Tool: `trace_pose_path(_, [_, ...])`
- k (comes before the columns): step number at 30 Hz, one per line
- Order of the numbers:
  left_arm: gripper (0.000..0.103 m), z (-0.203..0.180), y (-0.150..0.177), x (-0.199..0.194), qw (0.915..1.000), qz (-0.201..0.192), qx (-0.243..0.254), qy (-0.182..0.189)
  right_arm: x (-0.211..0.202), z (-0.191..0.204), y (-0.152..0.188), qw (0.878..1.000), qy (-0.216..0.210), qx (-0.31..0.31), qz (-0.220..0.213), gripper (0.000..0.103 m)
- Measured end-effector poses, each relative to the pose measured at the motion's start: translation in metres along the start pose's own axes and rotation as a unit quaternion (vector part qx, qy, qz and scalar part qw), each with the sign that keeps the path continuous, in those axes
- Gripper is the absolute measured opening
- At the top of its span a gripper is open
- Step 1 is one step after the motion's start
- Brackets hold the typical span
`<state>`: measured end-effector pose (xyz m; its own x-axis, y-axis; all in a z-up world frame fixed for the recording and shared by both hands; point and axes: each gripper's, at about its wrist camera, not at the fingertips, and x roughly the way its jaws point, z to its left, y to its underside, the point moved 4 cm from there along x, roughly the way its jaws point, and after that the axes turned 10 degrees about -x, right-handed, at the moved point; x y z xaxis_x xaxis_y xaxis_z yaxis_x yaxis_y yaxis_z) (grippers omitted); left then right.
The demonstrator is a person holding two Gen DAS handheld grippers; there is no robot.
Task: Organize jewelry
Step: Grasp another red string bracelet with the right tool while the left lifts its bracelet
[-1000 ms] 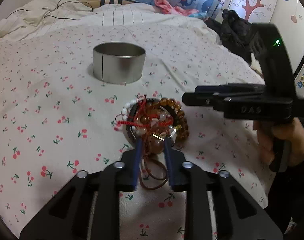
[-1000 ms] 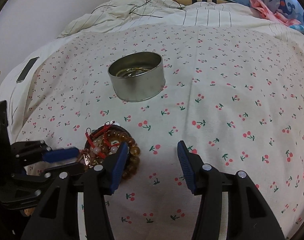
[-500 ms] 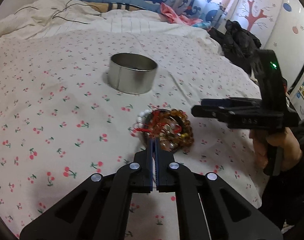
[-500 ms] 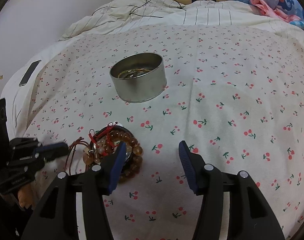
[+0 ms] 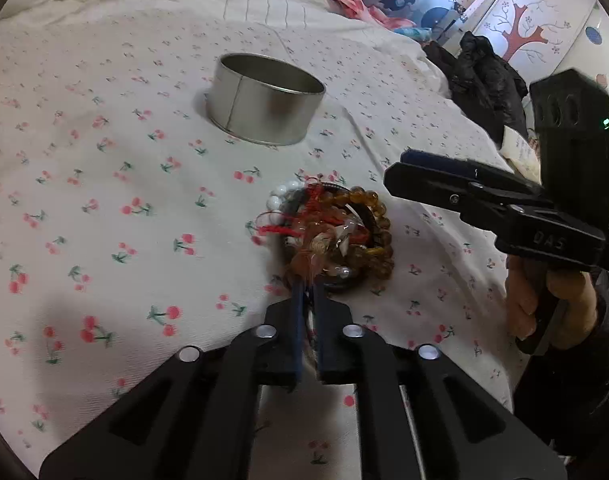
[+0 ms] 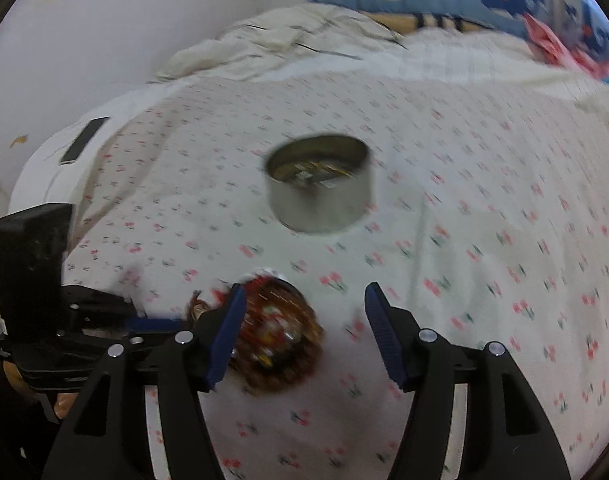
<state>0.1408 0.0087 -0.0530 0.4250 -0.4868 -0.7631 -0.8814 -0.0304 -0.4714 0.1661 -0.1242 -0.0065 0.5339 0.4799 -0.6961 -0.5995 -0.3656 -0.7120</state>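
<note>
Nearest, the left gripper (image 5: 309, 292) points forward, its blue pads pinched nearly together on a brown cord of the bracelet pile (image 5: 336, 236), which lies mid-bed on the cherry-print sheet (image 5: 104, 200). The right gripper (image 6: 304, 320), held level by a hand (image 5: 552, 304), gapes wide over the sheet, holding nothing. Farther off stands the tin (image 5: 264, 100).

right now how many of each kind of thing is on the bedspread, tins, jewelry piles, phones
round metal tin: 1
jewelry pile: 1, strands too tangled to count
dark phone: 1, at the bed's far edge
total: 3
</note>
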Motion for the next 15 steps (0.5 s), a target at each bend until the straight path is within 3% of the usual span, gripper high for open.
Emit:
trace_pose_path(4, [0.002,0.012,-0.008,-0.026,0.9995,-0.03,-0.007,-0.008,0.01,0.021,-0.001,0.999,-0.013,-0.044,0.011,0.06])
trace_pose_path(8, [0.002,0.046,-0.019,-0.044,0.9964,-0.057,-0.059,-0.025,0.018,0.047,0.004,0.994,-0.019,-0.102,0.022,0.06])
trace_pose_path(13, [0.002,0.052,-0.019,-0.034,0.9959,-0.044,-0.071,-0.036,0.041,0.055,0.012,0.992,-0.025,-0.109,0.055,0.06])
trace_pose_path(15, [0.002,0.049,-0.018,-0.028,0.9964,-0.037,-0.069,-0.034,0.048,0.055,0.014,0.992,-0.027,-0.108,0.063,0.053])
